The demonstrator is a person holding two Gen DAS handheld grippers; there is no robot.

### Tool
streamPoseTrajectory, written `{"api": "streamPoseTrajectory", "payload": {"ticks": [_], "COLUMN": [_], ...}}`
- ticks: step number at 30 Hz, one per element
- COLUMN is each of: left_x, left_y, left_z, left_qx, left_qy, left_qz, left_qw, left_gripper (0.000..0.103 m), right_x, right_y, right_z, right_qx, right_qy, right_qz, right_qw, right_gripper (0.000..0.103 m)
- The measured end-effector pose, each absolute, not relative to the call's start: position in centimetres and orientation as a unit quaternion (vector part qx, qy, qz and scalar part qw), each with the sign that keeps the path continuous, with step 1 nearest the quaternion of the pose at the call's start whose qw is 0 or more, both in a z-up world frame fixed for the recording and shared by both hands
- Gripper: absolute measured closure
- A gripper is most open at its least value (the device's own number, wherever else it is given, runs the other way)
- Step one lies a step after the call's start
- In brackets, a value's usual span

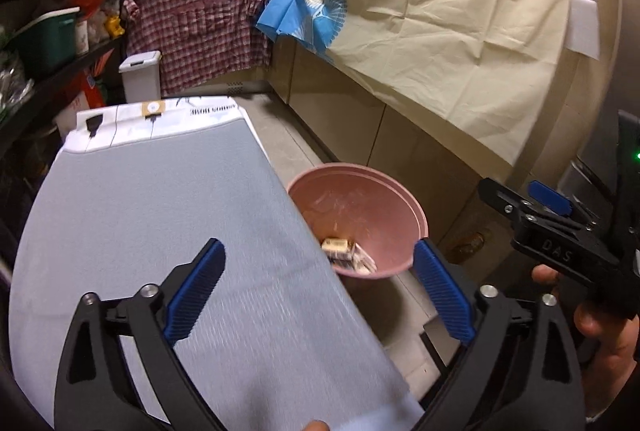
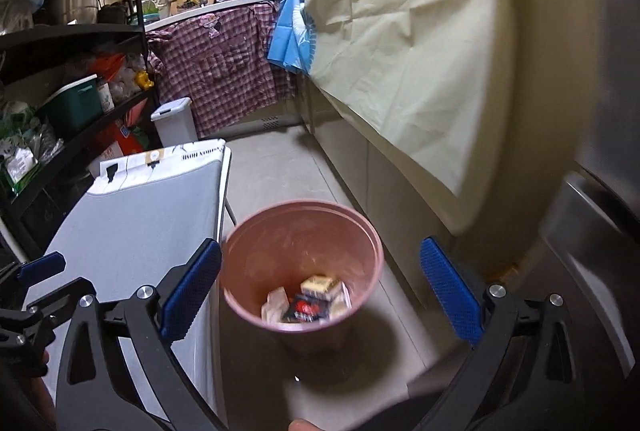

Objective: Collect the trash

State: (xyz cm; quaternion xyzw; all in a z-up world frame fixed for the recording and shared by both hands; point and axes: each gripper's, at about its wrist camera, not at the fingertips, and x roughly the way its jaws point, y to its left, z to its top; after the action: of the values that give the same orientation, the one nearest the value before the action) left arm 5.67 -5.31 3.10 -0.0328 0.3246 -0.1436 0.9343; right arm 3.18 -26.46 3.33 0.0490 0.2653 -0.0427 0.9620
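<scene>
Trash, as far as we can see it, already sits in the round pink plastic bin (image 2: 301, 271) on the tiled floor (image 2: 276, 171): a small tan carton (image 2: 318, 286), a dark wrapper with a red mark (image 2: 306, 310) and a pale crumpled scrap (image 2: 276, 305) lie together at its bottom. The bin stands on the floor just beside the right-hand long edge of the grey padded counter (image 1: 140, 215), which from the left wrist view hides part of its near rim. We hold the left gripper (image 1: 320, 295) above the counter's near right edge, its jaws spread wide and holding nothing; the counter's grey surface in our view carries no trash. The right gripper (image 2: 320, 291) hangs over the bin's mouth, its jaws likewise spread wide with nothing between them. We judge that we are at the drop-off stage, with a piece just let go or the bin being checked, though the frames are blurred and we cannot tell which. The next move, in our judgement, calls for finding any remaining piece, since none shows on the counter or on the visible floor; we would need to swing both cameras away from the bin, search the floor along the cabinet hung with cream cloth (image 2: 420, 51), and keep the jaws apart until a piece is framed between them.
</scene>
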Motion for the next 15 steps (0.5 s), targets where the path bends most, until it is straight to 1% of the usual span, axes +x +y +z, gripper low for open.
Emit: {"api": "streamPoseTrajectory", "payload": {"ticks": [6, 9, 13, 15], "left_x": [2.8, 2.1, 2.0, 2.1], "left_y": [-4.1, -3.3, -3.6, -3.5], "left_z": [0.9, 0.2, -0.1, -0.3], "left_qx": [-0.049, -0.066, -0.039, -0.042], "left_qy": [0.348, 0.353, 0.342, 0.344], "left_qz": [-0.116, -0.108, -0.099, -0.096], "left_qw": [0.929, 0.927, 0.934, 0.933], "left_gripper": [0.008, 0.008, 0.008, 0.008], "right_x": [-1.3, -1.7, -1.3, -1.3], "right_y": [-25.1, -24.9, -24.2, -23.8], "right_z": [2.6, 2.3, 2.0, 2.0], "right_qx": [0.031, 0.031, 0.021, 0.016], "right_qy": [0.282, 0.286, 0.293, 0.290], "right_qz": [-0.058, -0.060, -0.061, -0.060], "right_qw": [0.957, 0.956, 0.954, 0.955], "right_gripper": [0.005, 0.005, 0.005, 0.005]}}
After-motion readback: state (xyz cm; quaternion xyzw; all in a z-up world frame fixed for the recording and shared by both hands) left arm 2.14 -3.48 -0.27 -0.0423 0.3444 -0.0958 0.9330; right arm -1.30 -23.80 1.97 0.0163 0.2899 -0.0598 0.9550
